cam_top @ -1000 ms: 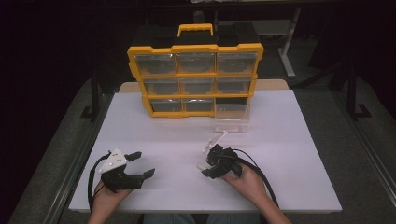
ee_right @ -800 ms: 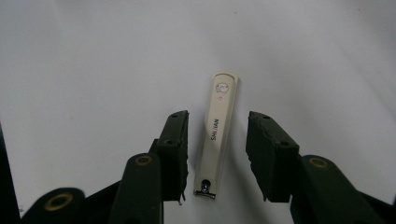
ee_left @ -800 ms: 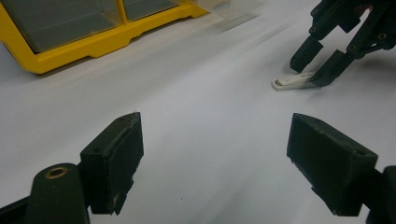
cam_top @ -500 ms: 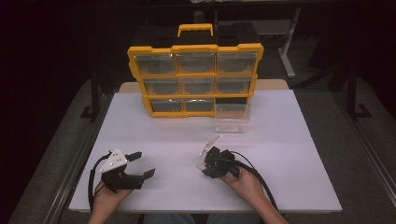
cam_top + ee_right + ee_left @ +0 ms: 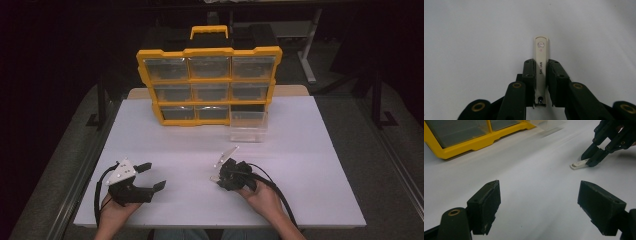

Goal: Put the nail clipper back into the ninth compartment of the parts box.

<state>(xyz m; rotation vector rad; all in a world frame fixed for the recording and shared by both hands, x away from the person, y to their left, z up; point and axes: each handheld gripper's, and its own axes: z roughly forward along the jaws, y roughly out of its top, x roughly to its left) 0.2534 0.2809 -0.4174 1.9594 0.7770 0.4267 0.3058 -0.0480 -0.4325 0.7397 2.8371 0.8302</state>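
My right hand-held gripper (image 5: 541, 82) is clamped on the nail clipper (image 5: 541, 60), low at the bench (image 5: 300, 165) — left hand-held gripper (image 5: 539, 205) wide open, empty. Pulled-out drawer (image 5: 247, 127) awaits; drop-off left.

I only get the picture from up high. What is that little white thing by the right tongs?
Observer: It is a cream nail clipper, lying flat on the white table. The right gripper view shows a small picture near its far end.
Operator: Do the tongs have it?
Observer: Yes. In that view the right tongs are closed on its two long sides, with the far end sticking out past the jaws.
Operator: And the other tongs?
Observer: The left tongs are wide open with nothing between the jaws, above bare table.
Operator: Is one drawer out of the yellow box?
Observer: The left gripper view shows a clear drawer on the table beside the yellow organizer.
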